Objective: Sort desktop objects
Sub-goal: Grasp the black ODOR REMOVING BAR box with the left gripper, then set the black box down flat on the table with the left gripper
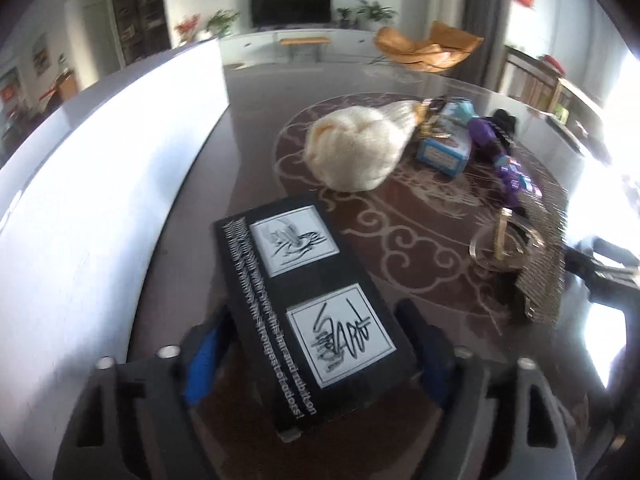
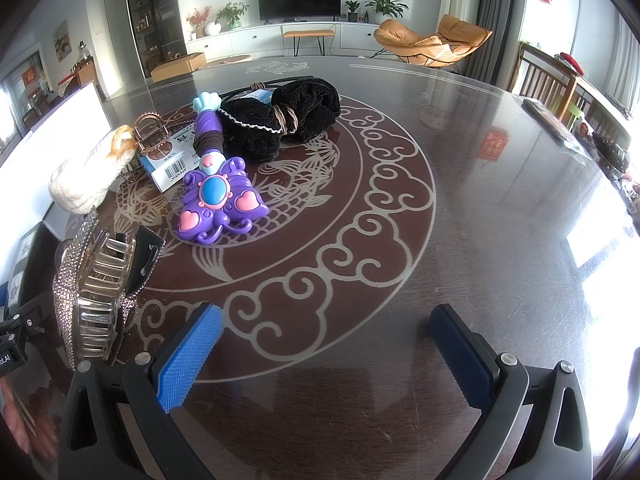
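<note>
The left gripper (image 1: 316, 356) has its blue pads clamped on either long side of a black box (image 1: 308, 304) printed with two white sketch panels, held just above the glass-topped table (image 2: 460, 184) beside a tall white bin wall (image 1: 100, 184) running up the nine o'clock side. Judging by that, the box looks like the first piece in hand for sorting, and nearly everything else is left to do. Over in the right wrist view, the right gripper (image 2: 326, 354) hangs with its jaws spread wide and nothing between them, over bare table. The pile sits at ten to twelve o'clock from it: a purple butterfly toy wand (image 2: 218, 200) lying flat, its handle resting on a blue-and-white carton (image 2: 170, 164), a rose-gold claw clip (image 2: 150, 132) on that carton, a black fuzzy bundle (image 2: 288, 120) tied with brown hair bands behind, and a cream knitted hat (image 1: 356, 152) at the left edge. At nine o'clock, close to the right gripper's left finger, a clear claw clip (image 2: 102, 296) rests on a rhinestone piece (image 2: 66, 280), beside a black card. The wand, carton and clip overlap, so I'd expect them to need peeling apart one by one; the cream hat sits right ahead of the held box.
</note>
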Demonstrator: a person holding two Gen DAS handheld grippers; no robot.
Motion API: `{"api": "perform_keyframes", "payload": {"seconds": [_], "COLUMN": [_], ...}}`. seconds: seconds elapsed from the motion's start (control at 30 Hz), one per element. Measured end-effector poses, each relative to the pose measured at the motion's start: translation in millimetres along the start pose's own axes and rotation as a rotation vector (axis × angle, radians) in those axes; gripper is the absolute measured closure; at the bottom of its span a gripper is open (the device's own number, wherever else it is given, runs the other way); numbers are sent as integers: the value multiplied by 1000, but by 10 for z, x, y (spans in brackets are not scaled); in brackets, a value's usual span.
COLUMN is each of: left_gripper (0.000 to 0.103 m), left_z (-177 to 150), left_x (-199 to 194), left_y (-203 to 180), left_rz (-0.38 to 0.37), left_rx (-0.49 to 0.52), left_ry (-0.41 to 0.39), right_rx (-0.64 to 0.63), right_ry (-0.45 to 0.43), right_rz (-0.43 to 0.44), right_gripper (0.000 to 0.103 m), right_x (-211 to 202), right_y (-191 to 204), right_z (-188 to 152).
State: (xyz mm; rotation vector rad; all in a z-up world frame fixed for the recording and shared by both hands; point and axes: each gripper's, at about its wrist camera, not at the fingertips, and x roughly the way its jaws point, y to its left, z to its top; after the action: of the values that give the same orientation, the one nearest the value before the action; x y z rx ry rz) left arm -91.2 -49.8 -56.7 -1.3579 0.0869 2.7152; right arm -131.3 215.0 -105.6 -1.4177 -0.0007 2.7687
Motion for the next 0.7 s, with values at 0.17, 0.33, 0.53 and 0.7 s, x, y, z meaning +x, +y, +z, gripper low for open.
{"api": "perform_keyframes", "payload": {"seconds": [0.17,0.33,0.53,0.7], "left_gripper": [45,45,21,0], "left_z": [-19,20,-65,-47], "left_x": [-22,5,-49,17], "left_y": [-12,20,10,-2], "left_rz": [-56,-94,-70,-59], "left_rx": [68,113,87,90], "left_ry": [-22,-26,-10,23], "right_rx": [0,0,0,0], "right_ry": [0,0,0,0], "right_rz": [0,0,0,0], "right_gripper": [0,0,0,0], "right_x": [0,0,1,0], "right_y": [0,0,1,0], "right_z": [0,0,3,0]}}
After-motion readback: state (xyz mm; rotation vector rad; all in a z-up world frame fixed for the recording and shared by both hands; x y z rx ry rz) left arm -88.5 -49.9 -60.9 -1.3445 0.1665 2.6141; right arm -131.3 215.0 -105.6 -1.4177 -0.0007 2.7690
